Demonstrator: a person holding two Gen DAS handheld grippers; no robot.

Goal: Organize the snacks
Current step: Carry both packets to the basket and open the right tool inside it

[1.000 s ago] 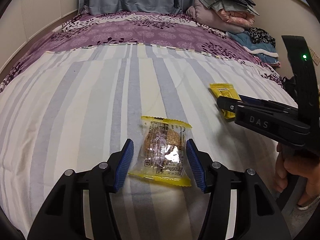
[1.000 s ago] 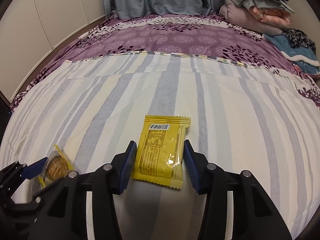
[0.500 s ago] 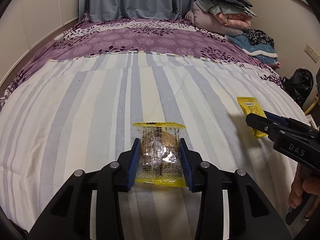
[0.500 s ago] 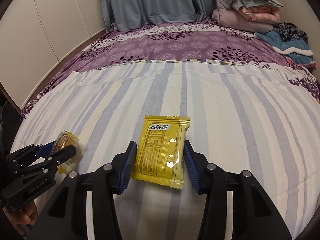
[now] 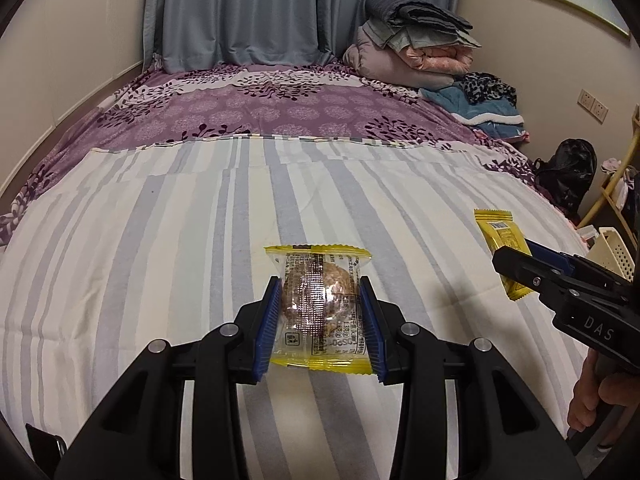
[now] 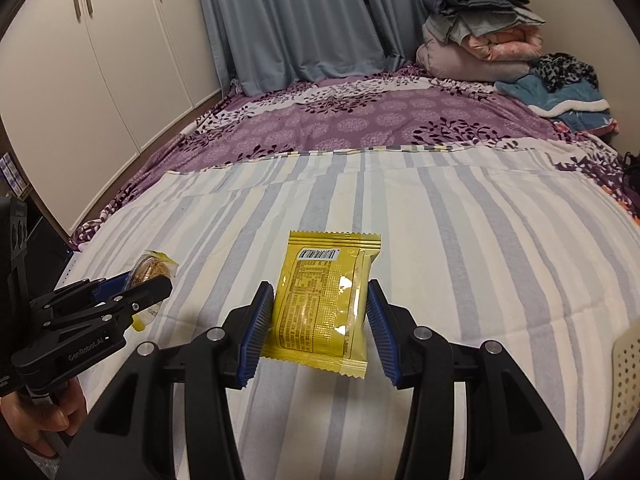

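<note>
Left wrist view: the left gripper [image 5: 319, 322] is clamping a clear packet [image 5: 319, 312] between its blue pads, above a striped sheet [image 5: 160, 240] covering a bed. The packet is showing a round brown cookie through clear film, with yellow crimped ends and small black print. At the right edge, the right gripper [image 5: 510, 264] is holding a yellow packet [image 5: 498, 236] by its sides.

Right wrist view: the right gripper [image 6: 320, 326] is squeezing the yellow packet [image 6: 326, 300], which is opaque and glossy, showing a barcode and a printed panel, with zigzag ends. Its far end is lying over the sheet [image 6: 480, 240]; whether it is touching the fabric is unclear. At the left, the left gripper [image 6: 148, 286] is pinching the clear packet [image 6: 152, 266]. A perforated cream basket [image 6: 624, 380] is peeking in at the right edge, beside the bed.
</note>
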